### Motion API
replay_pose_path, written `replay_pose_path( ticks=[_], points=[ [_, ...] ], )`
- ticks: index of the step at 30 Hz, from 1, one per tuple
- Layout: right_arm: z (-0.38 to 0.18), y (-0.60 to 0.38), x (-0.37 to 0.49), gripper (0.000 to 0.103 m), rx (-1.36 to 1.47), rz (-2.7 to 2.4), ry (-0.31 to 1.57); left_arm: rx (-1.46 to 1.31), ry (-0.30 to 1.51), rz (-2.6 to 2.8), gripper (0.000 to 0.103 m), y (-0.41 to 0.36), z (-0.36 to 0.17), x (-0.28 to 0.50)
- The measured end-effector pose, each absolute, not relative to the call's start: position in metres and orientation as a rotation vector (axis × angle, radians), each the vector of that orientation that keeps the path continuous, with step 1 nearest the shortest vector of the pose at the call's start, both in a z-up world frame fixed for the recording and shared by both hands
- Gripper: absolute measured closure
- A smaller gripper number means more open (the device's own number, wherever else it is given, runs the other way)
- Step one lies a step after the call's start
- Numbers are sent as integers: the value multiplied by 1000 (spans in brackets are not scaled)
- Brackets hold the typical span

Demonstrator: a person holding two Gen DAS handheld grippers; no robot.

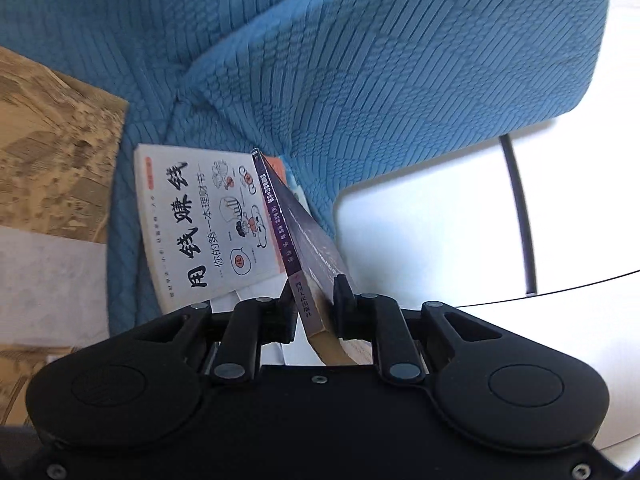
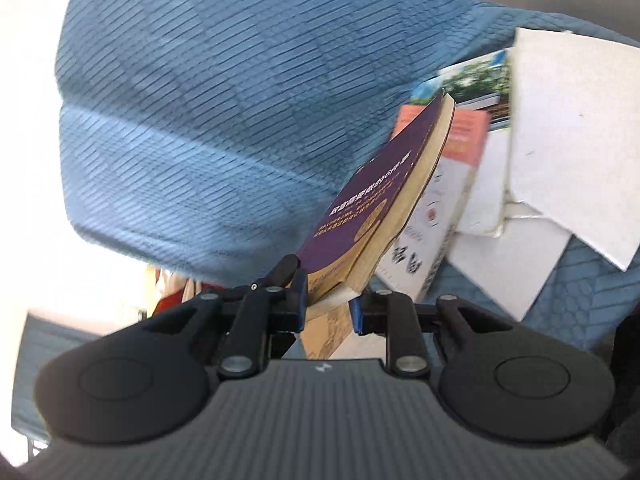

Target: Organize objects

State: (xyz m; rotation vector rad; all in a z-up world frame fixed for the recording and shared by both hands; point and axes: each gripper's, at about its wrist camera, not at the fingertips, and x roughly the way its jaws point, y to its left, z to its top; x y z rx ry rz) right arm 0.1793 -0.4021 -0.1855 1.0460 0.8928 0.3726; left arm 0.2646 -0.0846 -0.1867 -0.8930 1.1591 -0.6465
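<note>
A purple paperback [image 1: 308, 232] stands on edge between the fingers of my left gripper [image 1: 316, 292], spine to the left, and the gripper is shut on its near end. In the right wrist view a purple paperback [image 2: 368, 200] with white and gold lettering tilts up and away from my right gripper [image 2: 330, 292], which is shut on its lower corner. It looks like the same book, but neither view shows the other gripper. Below it a white book with black characters [image 1: 208, 224] lies flat on the blue quilted cover [image 1: 360, 80].
A brown patterned sheet [image 1: 52, 152] lies at the left. White card sheets [image 2: 572, 128], a photo-cover book [image 2: 476, 76] and an orange-topped book [image 2: 466, 136] are piled at the right on the blue cover [image 2: 200, 100]. A bright white surface [image 1: 432, 232] lies beyond the cover's edge.
</note>
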Motion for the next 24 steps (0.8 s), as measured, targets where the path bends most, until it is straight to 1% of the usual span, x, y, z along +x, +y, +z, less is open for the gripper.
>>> replay_pose_path(
  ticks=[10,16,20,24],
  points=[
    [-129,-358,193,78,977,544,928,-916,1060,-564,86,-19,-117,246],
    [-101,-325,203,78,939,649,955,-928,991,-511,85,24,-84,236],
    [-96,-302,211,78,907,701,988,-932,964,-477,85,53,-79,230],
    [-103,-278,217,78,871,728,1038,-948,967,-444,84,77,-94,228]
  ],
)
